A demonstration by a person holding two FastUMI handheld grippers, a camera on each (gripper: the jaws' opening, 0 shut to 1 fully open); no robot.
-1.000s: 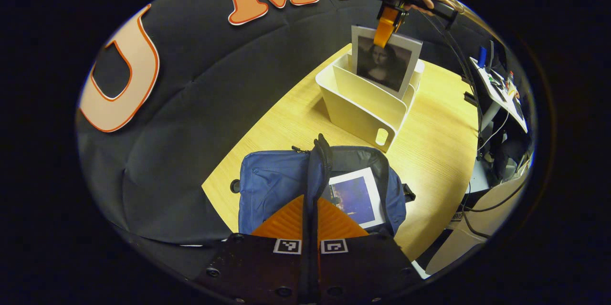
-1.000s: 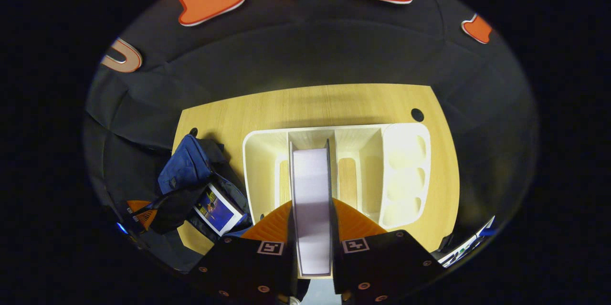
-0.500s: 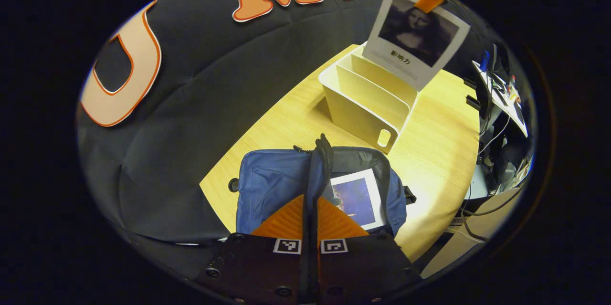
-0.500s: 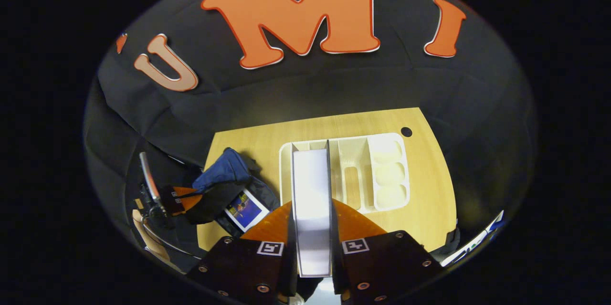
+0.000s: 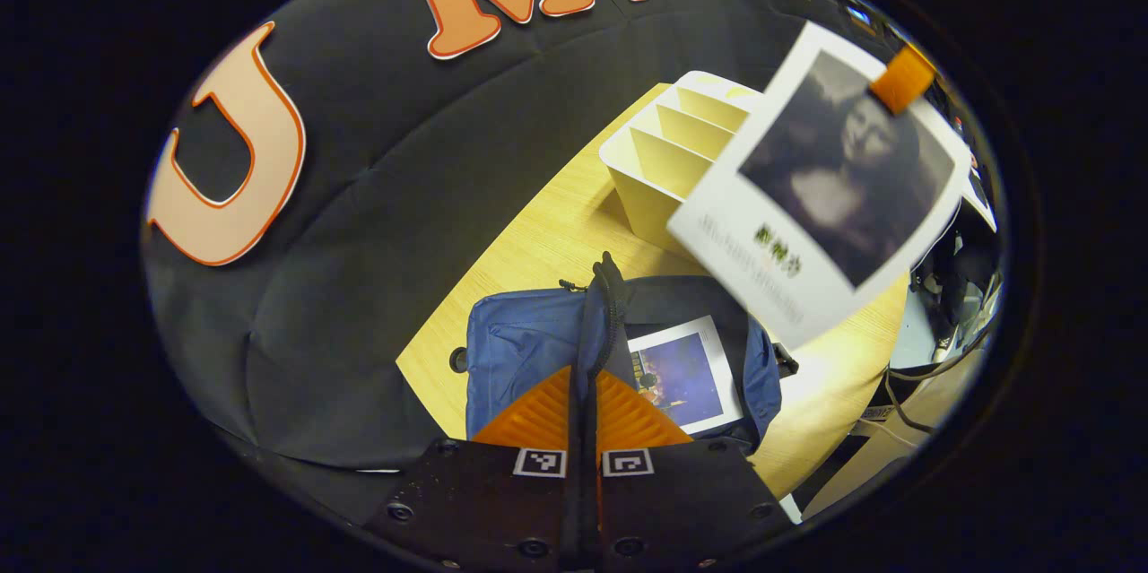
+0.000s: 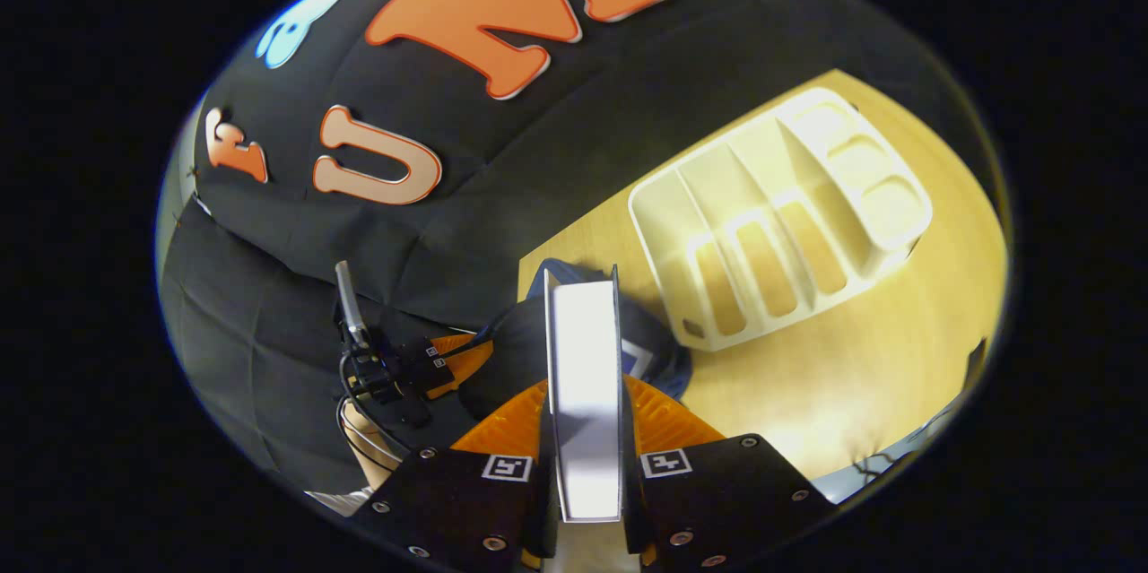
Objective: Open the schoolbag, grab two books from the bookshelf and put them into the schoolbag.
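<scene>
The blue schoolbag (image 5: 520,349) lies open on the wooden table (image 5: 547,232), and a blue-covered book (image 5: 683,371) rests inside it. My left gripper (image 5: 583,376) is shut on the bag's dark opening edge (image 5: 599,304) and holds it up. A white-bordered portrait book (image 5: 834,196) hangs tilted in the air above the bag's right side. In the right gripper view my right gripper (image 6: 585,389) is shut on that book (image 6: 585,349), seen edge-on above the bag (image 6: 511,358). The left gripper (image 6: 439,362) shows there at the bag's left.
The white bookshelf (image 6: 780,214) stands on the table to the right of the bag, its slots bare. A hand (image 6: 366,438) holds the left gripper. Cables and equipment (image 5: 942,286) sit beyond the table's right edge.
The right gripper has lifted the portrait book out of the bookshelf and carried it over toward the schoolbag. The left gripper has kept its hold on the bag's edge.
</scene>
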